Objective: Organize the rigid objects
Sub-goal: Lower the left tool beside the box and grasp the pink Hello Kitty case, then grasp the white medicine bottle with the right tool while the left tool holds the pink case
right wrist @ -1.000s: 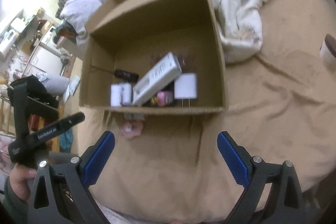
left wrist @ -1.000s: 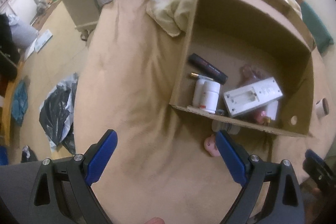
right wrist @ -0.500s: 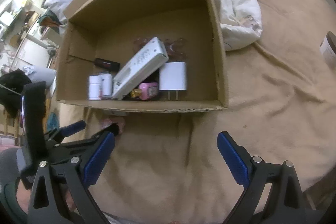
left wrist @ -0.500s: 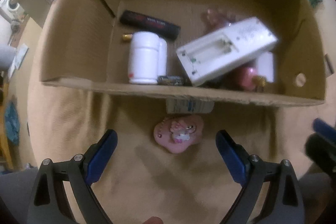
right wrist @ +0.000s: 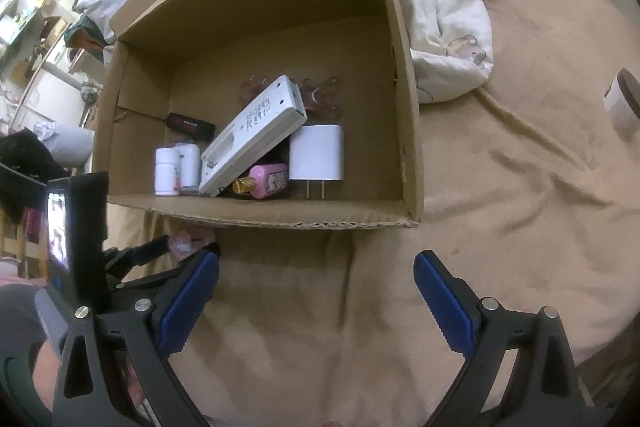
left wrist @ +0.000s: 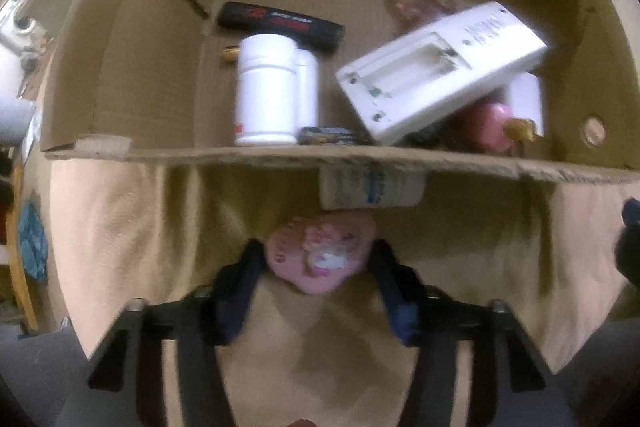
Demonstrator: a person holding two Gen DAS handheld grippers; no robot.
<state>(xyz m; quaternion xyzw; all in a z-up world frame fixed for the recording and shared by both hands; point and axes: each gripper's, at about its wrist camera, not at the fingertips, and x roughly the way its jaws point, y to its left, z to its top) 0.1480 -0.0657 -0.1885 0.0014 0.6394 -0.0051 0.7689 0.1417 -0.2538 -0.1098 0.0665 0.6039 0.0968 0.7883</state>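
My left gripper (left wrist: 320, 259) brackets the pink case (left wrist: 322, 253), jaws against its sides; grip unconfirmed. Its long axis spans the jaws. My right gripper (right wrist: 316, 291) gapes, farther off.

The box (left wrist: 280, 157) front wall is hiding the top of a labelled bottle (left wrist: 372, 189) just below it, motion blur is smearing the pink toy (left wrist: 320, 253) beneath, and its label is staying unreadable.

2 white bottles (left wrist: 266, 95), 1 remote (left wrist: 440, 71), 1 charger (right wrist: 317, 157).
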